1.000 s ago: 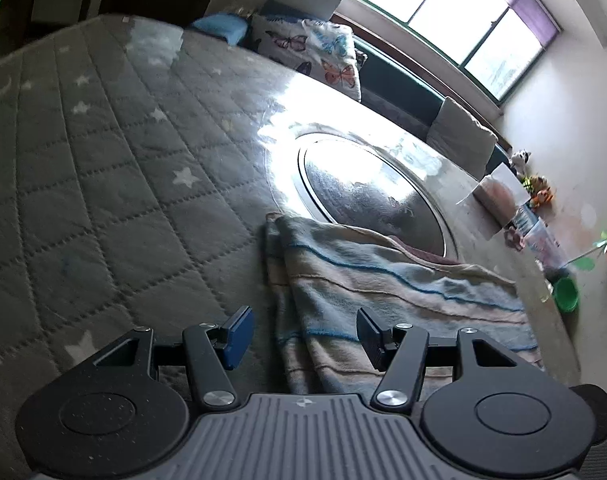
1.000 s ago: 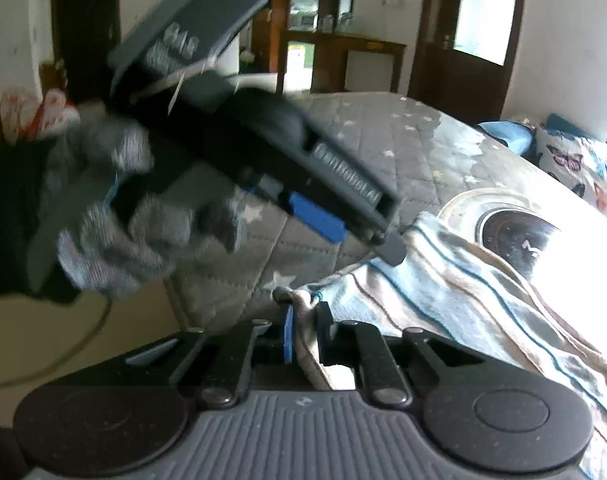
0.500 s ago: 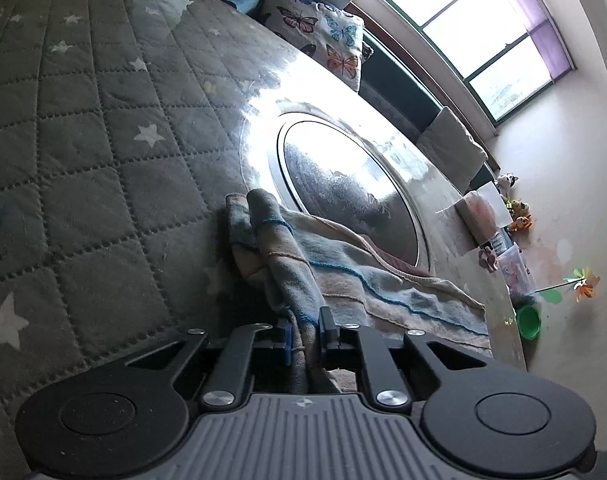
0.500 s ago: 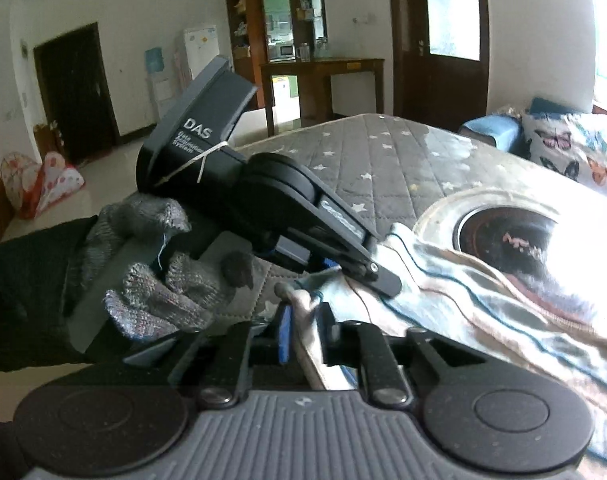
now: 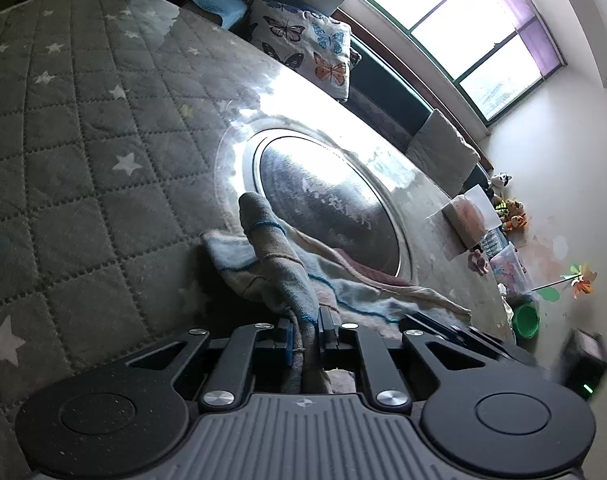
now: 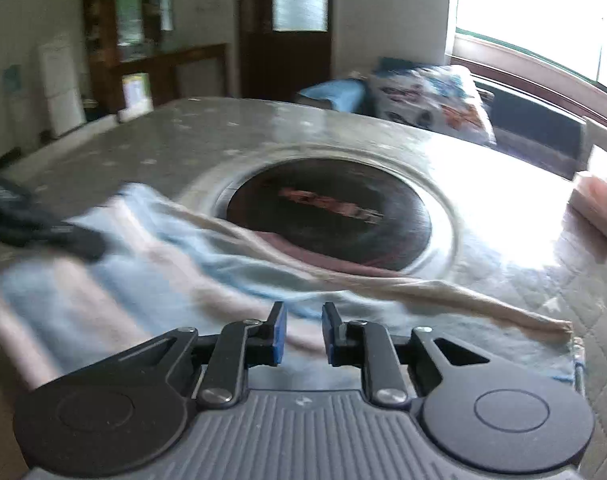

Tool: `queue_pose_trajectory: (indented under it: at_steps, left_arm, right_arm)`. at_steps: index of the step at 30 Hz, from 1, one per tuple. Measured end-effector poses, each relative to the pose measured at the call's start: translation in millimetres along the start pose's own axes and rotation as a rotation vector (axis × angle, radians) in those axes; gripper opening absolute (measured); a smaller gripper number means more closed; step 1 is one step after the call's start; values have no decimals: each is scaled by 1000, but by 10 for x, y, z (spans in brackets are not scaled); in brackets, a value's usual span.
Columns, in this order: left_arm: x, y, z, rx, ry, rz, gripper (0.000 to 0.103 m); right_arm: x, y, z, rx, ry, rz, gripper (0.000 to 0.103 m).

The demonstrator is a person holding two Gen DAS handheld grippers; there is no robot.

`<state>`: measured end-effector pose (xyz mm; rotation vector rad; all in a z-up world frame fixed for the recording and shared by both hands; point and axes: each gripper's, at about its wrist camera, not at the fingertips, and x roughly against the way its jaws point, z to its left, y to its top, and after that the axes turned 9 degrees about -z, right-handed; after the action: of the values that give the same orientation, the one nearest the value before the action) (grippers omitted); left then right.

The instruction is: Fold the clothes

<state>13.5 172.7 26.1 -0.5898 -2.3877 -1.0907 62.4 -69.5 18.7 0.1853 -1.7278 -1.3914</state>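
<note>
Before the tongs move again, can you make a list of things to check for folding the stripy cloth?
1. Left tongs pinching the stripy cloth: ok, fabric sits between the pads.
2. Right tongs holding cloth: not ok, they are open with nothing between them.
3. Cloth lies flat: not ok, one edge is lifted and bunched.
4. Cloth stays on the quilted cover: ok.
5. Cloth off the round glass plate: not ok, it overlaps the rim.
6. Right view sharp enough to aim: not ok, blurred.

Grey quilt, pastel stripes, butterfly print

A grey diamond-quilted table cover (image 5: 83, 152) is scattered with white stars; the soft striped garment (image 5: 287, 276) is banded in pale blue, beige and pink; the white cushion (image 5: 307, 52) is printed with blue, orange and black butterflies.
</note>
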Motion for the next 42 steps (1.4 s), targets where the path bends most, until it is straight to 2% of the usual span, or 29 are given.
queue_pose_trajectory:
  at_steps: [6, 11, 19, 27, 31, 35, 42]
  left_arm:
    - [6, 56, -118, -11, -4, 4, 11]
    - [8, 119, -229, -10, 2, 9, 11]
    - [-11, 218, -602, -33, 6, 6, 11]
    - [-131, 203, -1275, -112, -5, 6, 11]
    - [-326, 104, -1627, -150, -5, 31, 11]
    - [-570, -16, -1956, -177, 0, 67, 10]
    - [-1073, -282, -2458, -217, 14, 153, 10]
  right_arm:
    - [-315, -25, -335, -35, -147, 25, 14]
    - [-396, -26, -392, -38, -164, 24, 15]
    - [64, -166, -214, 17, -73, 47, 18]
    - [549, -493, 3, 43, 35, 68, 24]
    - [789, -619, 16, 56, 53, 42, 29]
    - [1038, -650, -210, -17, 12, -6, 30]
    - [1468, -751, -813, -148, -156, -68, 31]
